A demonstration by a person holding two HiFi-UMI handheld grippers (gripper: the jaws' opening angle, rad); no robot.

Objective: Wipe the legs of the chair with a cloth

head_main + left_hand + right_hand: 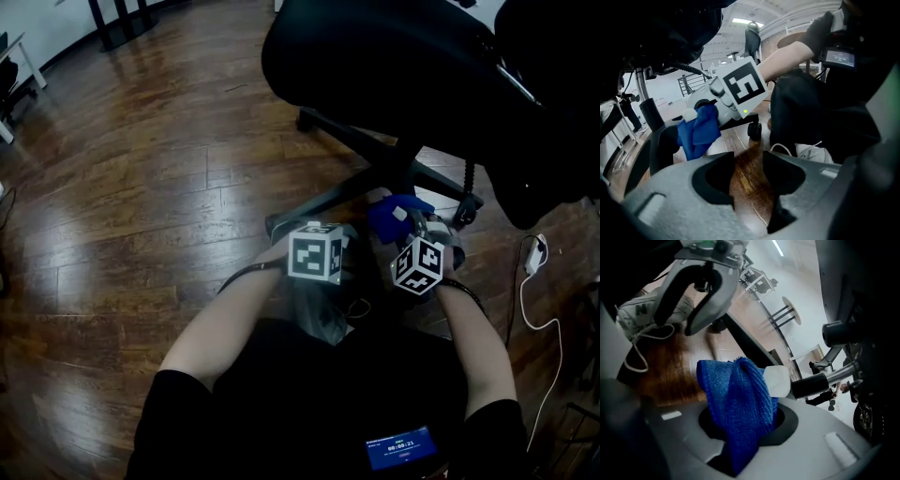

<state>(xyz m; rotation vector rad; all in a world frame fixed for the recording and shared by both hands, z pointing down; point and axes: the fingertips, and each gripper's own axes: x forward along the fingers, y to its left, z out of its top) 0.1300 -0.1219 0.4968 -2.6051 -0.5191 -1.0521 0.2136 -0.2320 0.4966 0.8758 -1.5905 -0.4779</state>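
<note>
The black office chair (375, 56) stands on a wooden floor (141, 187), its star-shaped chair base (398, 173) under the seat. The right tool (745, 427) is clamped on a blue cloth (738, 399), which bunches up above the jaws. In the head view the cloth sits just beside the base's hub, on the person's side. The left tool (747, 180) hangs near the base leg (328, 202) that points toward the person. Its jaws are narrowly apart, with only floor showing between them.
</note>
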